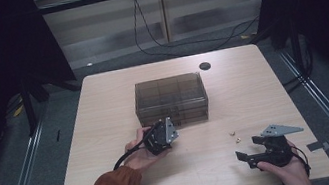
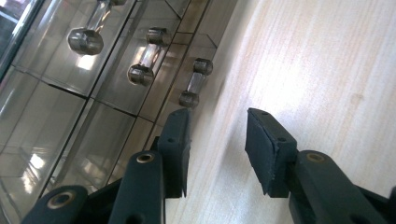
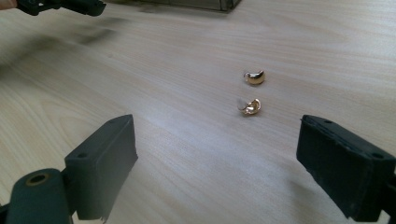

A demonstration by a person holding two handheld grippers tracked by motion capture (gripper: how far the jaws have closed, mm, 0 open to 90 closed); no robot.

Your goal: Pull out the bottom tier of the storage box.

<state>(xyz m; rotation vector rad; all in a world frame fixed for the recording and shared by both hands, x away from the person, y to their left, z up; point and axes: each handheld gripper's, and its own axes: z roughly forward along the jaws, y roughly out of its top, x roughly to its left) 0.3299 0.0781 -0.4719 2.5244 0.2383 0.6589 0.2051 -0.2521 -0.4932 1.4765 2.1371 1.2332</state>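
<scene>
Two gold earrings [image 3: 252, 92] lie on the table [image 1: 108, 132] before the right gripper [image 3: 217, 163], jaws wide apart, seemingly to grab one; the left gripper [image 2: 217, 140], jaws parted, nears a drawer box's [image 1: 171, 99] handles [image 2: 191, 86].

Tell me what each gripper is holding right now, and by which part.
Nothing is held. The left gripper is open beside the drawer box; the right gripper is open over the table, short of the two gold earrings.

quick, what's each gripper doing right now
Left gripper: open, holding nothing, by the drawer box.
Right gripper: open wide, holding nothing, aimed at two gold earrings.
</scene>
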